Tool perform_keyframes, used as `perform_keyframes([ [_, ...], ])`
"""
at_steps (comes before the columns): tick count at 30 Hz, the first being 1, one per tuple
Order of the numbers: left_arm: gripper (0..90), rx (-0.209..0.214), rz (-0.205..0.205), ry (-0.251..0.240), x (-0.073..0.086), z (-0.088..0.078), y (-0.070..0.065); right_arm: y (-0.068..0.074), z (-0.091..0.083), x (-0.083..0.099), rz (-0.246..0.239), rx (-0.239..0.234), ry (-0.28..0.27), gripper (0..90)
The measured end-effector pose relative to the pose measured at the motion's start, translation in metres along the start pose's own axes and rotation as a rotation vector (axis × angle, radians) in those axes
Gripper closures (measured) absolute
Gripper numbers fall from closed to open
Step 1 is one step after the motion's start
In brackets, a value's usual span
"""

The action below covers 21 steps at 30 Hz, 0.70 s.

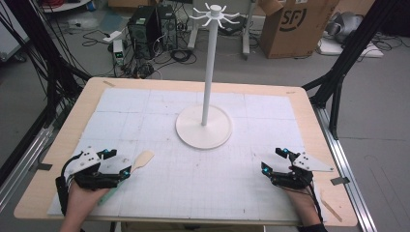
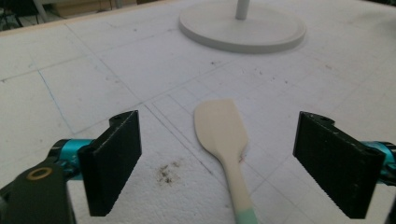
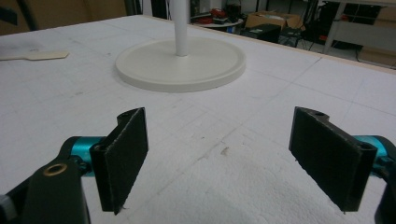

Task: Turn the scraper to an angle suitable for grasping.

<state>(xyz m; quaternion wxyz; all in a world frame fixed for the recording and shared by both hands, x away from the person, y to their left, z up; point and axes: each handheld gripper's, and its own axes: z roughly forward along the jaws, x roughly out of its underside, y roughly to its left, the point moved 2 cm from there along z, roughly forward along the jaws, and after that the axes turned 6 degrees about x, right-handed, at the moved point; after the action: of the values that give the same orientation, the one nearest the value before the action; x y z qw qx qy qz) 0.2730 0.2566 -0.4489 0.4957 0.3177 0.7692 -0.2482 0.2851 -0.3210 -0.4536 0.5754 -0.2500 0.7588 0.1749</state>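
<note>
Fingers [image 2: 114, 163] of both grippers stand wide apart, holding nothing. We count two grippers, one spatula and one white stand on the table [image 1: 309, 116]. From the high view, we see the left gripper [image 1: 116, 164] near the table's left front and the right gripper [image 1: 274, 160] near its right front. One pale spatula [image 2: 224, 140] with a mint handle lies flat between the left fingers. Only the high view shows the hooked top of the stand [image 1: 207, 72]; both gripper views show its round base.
</note>
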Motion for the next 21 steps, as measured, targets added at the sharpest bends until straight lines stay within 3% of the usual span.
perform_keyframes([
  [4,24.9,0.011,-0.013,0.045,0.002,0.007,-0.004,0.000,0.000,0.000,-0.005,0.000,-0.002,19.2],
  [5,26.4,0.010,-0.018,0.077,0.003,0.010,-0.006,0.000,0.000,0.000,-0.005,-0.001,-0.002,19.2],
  [7,33.2,0.009,-0.023,0.091,0.004,0.011,-0.007,0.000,0.000,0.000,-0.006,0.000,-0.002,19.2],
  [9,39.5,0.016,-0.021,0.134,0.006,0.014,-0.010,0.000,0.000,0.000,-0.007,0.000,-0.002,19.2],
  [20,61.1,-0.006,-0.044,0.211,0.008,0.018,-0.015,0.000,0.000,0.000,-0.006,-0.001,-0.002,19.3],
  [21,62.4,-0.021,-0.049,0.237,0.009,0.019,-0.016,0.000,0.000,0.000,-0.006,-0.001,-0.002,19.3],
])
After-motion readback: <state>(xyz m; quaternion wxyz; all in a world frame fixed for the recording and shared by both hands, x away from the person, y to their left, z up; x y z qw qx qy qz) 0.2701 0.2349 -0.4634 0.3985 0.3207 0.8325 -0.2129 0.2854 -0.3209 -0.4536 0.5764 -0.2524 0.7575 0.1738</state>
